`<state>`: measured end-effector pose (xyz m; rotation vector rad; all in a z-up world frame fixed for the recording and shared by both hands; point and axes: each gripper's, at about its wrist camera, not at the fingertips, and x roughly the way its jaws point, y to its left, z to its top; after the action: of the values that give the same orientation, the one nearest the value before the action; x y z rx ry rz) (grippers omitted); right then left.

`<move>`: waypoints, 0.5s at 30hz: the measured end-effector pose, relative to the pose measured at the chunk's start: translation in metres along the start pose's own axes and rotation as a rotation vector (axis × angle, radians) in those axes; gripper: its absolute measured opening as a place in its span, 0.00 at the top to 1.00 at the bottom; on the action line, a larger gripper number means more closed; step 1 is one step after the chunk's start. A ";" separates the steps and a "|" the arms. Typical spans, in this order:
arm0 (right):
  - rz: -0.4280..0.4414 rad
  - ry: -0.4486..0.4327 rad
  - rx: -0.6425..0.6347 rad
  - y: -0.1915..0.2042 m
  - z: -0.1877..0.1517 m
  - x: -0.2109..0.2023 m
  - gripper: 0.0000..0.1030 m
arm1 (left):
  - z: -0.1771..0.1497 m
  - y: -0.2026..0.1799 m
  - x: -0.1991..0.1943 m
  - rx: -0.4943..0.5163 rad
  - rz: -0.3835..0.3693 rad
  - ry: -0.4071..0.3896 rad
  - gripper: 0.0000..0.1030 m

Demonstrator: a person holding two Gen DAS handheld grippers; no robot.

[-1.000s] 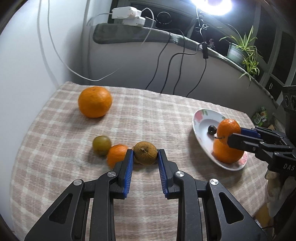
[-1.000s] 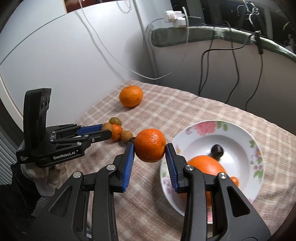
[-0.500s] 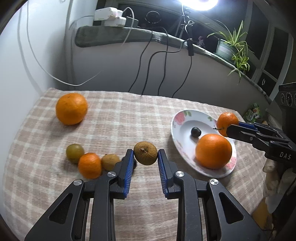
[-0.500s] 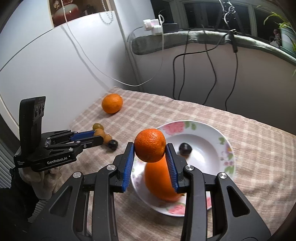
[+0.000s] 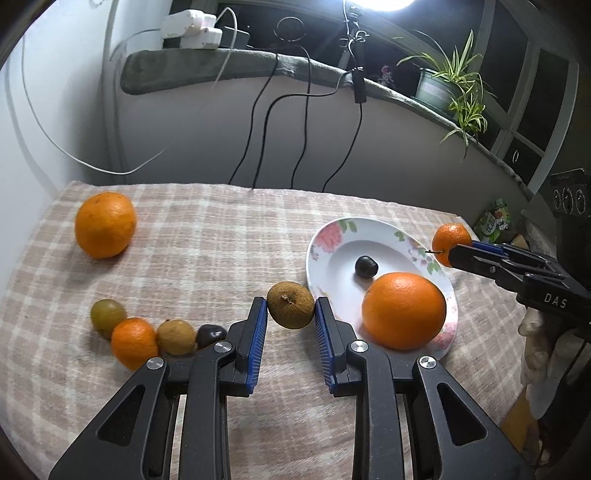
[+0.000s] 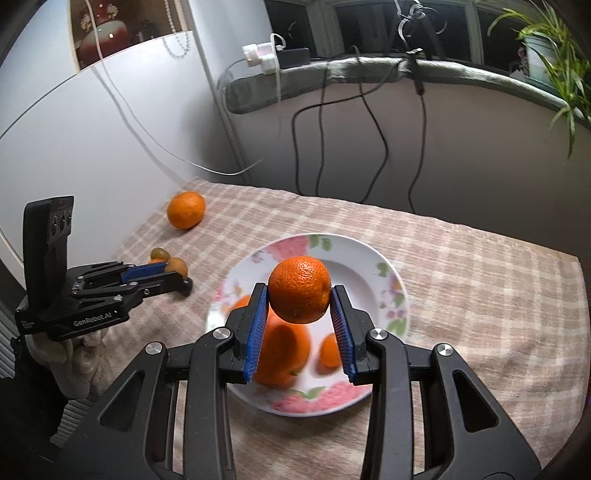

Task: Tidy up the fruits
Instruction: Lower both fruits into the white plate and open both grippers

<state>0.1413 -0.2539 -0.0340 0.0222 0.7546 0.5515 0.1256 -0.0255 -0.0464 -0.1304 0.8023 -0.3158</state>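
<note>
My left gripper [image 5: 290,317] is shut on a brown kiwi [image 5: 290,305], held above the cloth just left of the floral plate [image 5: 332,236]. My right gripper [image 6: 299,314] is shut on a small mandarin [image 6: 299,290] and holds it over the plate [image 6: 388,273]. The plate holds a large orange [image 5: 404,311], a dark plum [image 5: 366,266] and, in the right wrist view, a small orange fruit [image 6: 330,350]. On the cloth lie a big orange [image 5: 105,224], a green fruit [image 5: 107,314], a mandarin [image 5: 133,342], another kiwi [image 5: 176,336] and a dark fruit [image 5: 210,334].
The table has a checked cloth [image 5: 207,240] and stands against a white wall. Black cables [image 5: 273,140] hang from a padded ledge with a power strip [image 5: 192,29]. A potted plant [image 5: 450,85] stands on the sill at the right.
My left gripper has carried the kiwi to the right, up to the plate's left rim. My right gripper has moved the mandarin further over the plate.
</note>
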 end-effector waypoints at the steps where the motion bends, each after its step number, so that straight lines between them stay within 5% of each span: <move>1: -0.007 0.004 0.005 -0.004 -0.001 0.001 0.65 | 0.000 -0.002 0.001 0.002 -0.001 0.001 0.76; 15: -0.044 0.043 0.044 -0.031 -0.011 0.006 0.65 | 0.005 -0.015 0.014 0.023 -0.016 0.024 0.76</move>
<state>0.1520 -0.2794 -0.0530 0.0341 0.8074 0.4945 0.1351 -0.0440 -0.0491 -0.1115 0.8213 -0.3422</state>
